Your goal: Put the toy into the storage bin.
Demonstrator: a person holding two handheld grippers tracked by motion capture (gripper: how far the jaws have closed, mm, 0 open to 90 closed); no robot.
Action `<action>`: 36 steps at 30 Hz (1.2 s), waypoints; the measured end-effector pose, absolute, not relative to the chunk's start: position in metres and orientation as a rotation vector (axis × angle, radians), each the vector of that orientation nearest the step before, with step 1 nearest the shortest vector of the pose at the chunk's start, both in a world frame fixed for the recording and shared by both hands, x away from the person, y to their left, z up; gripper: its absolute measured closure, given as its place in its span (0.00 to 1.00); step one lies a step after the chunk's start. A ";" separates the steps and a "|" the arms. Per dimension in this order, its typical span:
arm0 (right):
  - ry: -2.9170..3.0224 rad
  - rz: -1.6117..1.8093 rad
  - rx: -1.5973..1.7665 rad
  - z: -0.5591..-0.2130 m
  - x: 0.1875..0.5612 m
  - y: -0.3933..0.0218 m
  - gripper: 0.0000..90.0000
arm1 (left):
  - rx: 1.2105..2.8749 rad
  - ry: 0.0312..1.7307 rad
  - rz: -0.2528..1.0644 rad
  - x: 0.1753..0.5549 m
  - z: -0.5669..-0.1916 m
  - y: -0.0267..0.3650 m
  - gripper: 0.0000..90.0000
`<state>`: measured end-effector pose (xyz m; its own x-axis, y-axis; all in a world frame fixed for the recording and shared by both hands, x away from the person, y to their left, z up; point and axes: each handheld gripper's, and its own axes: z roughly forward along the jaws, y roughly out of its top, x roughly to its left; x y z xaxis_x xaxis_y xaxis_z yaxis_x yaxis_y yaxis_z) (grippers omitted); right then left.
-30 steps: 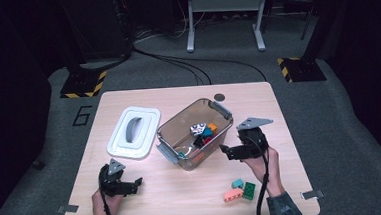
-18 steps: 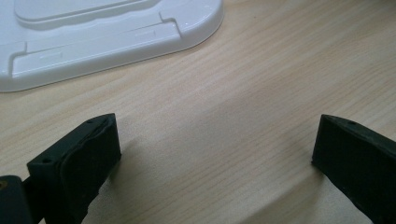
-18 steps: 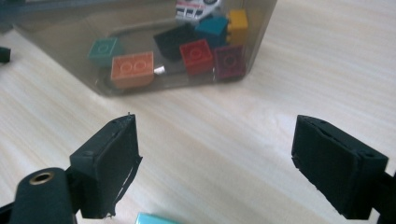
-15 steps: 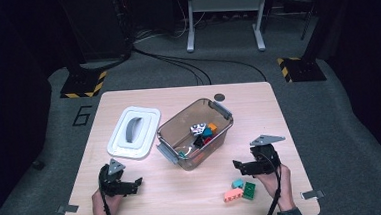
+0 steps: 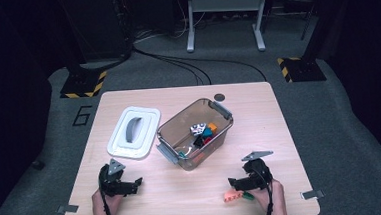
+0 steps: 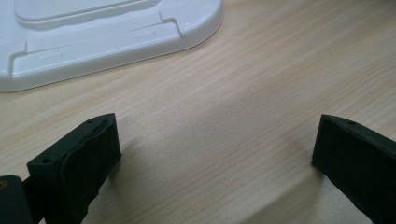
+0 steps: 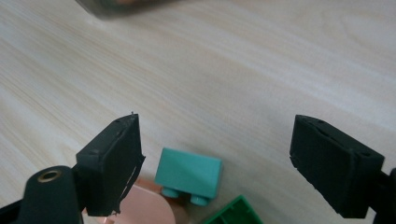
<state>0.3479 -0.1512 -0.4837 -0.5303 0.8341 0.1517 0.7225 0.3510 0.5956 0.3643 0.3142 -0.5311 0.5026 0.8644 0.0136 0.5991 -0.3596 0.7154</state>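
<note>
Low over the table's front right, my right gripper (image 5: 232,183) (image 7: 219,140) is open, its jaws having narrowed a little just now. A teal brick (image 7: 188,173) lies between the jaws, apart from both. A salmon piece (image 7: 144,207) (image 5: 231,196) and a green brick (image 7: 233,212) (image 5: 247,195) lie right beside it. My left gripper (image 5: 134,183) (image 6: 215,140) rests open at the front left with only bare wood between its jaws. A clear brown bin (image 5: 172,133) in the middle of the table holds several small toys (image 5: 203,131).
A white lid (image 5: 134,131) (image 6: 93,32) lies flat just left of the bin, close ahead of the left gripper. The wooden table (image 5: 259,113) has a small dark disc (image 5: 220,97) near its far edge. Dark floor with cables lies beyond.
My right gripper has come down from beside the bin toward the front edge and now sits low over the bricks. The left gripper has stayed put.
</note>
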 end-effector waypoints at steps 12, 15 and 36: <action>2.446 0.786 1.483 -0.489 0.344 -0.155 0.44 | 2.089 1.194 0.519 0.364 -0.531 0.314 0.01; 2.462 0.759 1.474 -0.489 0.345 -0.156 0.50 | 2.097 1.195 0.514 0.364 -0.530 0.315 0.01; 2.437 0.783 1.432 -0.485 0.364 -0.162 0.65 | 2.089 1.194 0.520 0.364 -0.531 0.314 0.01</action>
<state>0.3640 -0.1619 -0.4848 -0.5065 0.8580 0.0856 0.7474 0.3874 0.5397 0.3643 0.3142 -0.5311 0.5025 0.8645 0.0136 0.5988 -0.3593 0.7158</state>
